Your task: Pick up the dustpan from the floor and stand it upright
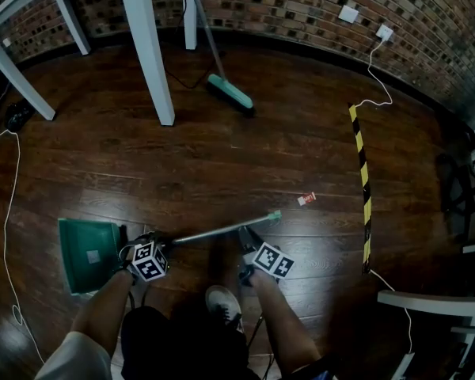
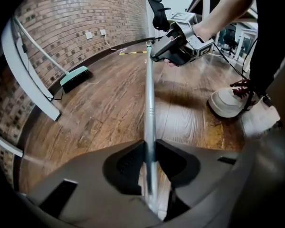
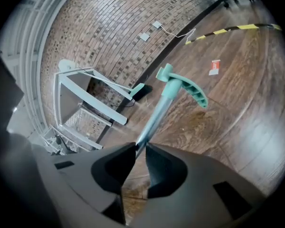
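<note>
Lying flat on the wooden floor (image 1: 222,157), the long-handled dustpan (image 1: 87,253) looks light and stiff, its green pan at the person's left; its smooth metal shaft (image 1: 218,232) may slip or twist. Jaws of the left gripper (image 2: 149,170) pinch the shaft near the pan; jaws of the right gripper (image 3: 137,151) pinch it below the teal grip (image 3: 183,87); well-spread holds.

Glossy dark wood floor (image 1: 222,165), smooth metal dustpan handle (image 1: 222,229), rough brick wall (image 1: 301,6)
</note>
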Action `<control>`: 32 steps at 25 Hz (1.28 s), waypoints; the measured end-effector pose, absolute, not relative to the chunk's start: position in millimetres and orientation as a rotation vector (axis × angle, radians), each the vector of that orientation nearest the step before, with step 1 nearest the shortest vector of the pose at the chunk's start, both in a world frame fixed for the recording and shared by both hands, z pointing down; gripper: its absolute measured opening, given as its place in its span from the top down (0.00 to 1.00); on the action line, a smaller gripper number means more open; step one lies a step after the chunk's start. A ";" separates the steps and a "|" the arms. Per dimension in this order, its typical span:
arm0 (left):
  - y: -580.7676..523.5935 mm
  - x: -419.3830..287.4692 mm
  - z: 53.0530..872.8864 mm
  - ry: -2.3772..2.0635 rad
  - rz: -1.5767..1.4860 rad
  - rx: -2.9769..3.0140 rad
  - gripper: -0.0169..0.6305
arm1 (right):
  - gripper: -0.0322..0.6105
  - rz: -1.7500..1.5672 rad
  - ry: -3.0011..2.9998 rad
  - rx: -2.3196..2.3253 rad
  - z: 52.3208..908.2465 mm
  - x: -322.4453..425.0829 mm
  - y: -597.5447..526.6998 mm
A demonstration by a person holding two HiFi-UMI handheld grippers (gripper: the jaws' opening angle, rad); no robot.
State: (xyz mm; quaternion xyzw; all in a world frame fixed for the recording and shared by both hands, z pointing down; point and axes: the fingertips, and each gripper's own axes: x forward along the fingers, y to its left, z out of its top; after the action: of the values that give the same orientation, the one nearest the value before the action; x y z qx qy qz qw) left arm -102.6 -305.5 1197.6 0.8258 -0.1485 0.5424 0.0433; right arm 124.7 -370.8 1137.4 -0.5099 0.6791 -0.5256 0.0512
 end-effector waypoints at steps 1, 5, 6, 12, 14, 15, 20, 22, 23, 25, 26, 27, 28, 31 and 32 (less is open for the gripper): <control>-306.7 -103.9 1196.5 -0.452 1.659 2.539 0.81 | 0.84 -1.588 2.060 -1.537 1134.3 123.1 -373.1; -306.6 -104.8 1186.4 -0.453 1.633 2.568 0.81 | 0.81 -1.547 2.006 -1.451 1116.7 115.2 -383.4; -306.7 -104.6 1184.0 -0.460 1.625 2.574 0.81 | 0.75 -1.532 1.998 -1.419 1110.6 112.7 -385.3; -299.3 -103.9 1176.9 -0.452 1.607 2.625 0.81 | 0.61 -1.514 2.037 -1.367 1100.6 98.4 -388.9; -298.3 -103.2 1174.8 -0.453 1.602 2.635 0.81 | 0.73 -1.499 2.062 -1.402 1099.8 99.2 -388.6; -298.2 -103.6 1173.4 -0.454 1.600 2.638 0.81 | 0.78 -1.492 2.066 -1.413 1098.3 99.5 -388.2; -302.2 -99.9 1160.0 -0.483 1.573 2.662 0.81 | 0.79 -1.420 2.077 -1.441 1073.1 103.2 -387.0; -308.2 -93.3 1148.7 -0.534 1.518 2.677 0.81 | 0.79 -1.361 2.088 -1.465 1052.9 108.5 -388.5; -311.6 -88.7 1142.0 -0.566 1.481 2.685 0.81 | 0.79 -1.331 2.088 -1.477 1041.1 112.3 -389.2; -317.8 -77.0 1126.4 -0.631 1.405 2.711 0.81 | 0.80 -1.263 2.083 -1.505 1014.3 121.9 -389.9; -320.8 -70.4 1117.5 -0.665 1.370 2.733 0.81 | 0.80 -1.215 2.089 -1.525 999.2 127.5 -390.0; -324.0 -63.8 1108.1 -0.702 1.334 2.759 0.81 | 0.80 -1.157 2.103 -1.553 983.2 133.4 -390.2; -327.2 -57.1 1098.5 -0.742 1.296 2.787 0.80 | 0.80 -1.092 2.124 -1.583 966.7 139.0 -390.1; -333.3 -36.4 1070.8 -0.843 1.156 2.860 0.80 | 0.79 -0.896 2.207 -1.649 914.4 147.1 -386.7; -334.3 -29.4 1061.6 -0.865 1.104 2.879 0.80 | 0.79 -0.824 2.239 -1.668 897.1 148.6 -384.5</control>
State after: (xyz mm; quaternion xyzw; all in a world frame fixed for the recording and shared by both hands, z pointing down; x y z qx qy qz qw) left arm -29.4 -334.3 1061.6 0.8986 -0.2700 0.3445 -0.0303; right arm 148.6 -384.5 897.1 -0.5691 0.7642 -0.2810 0.1150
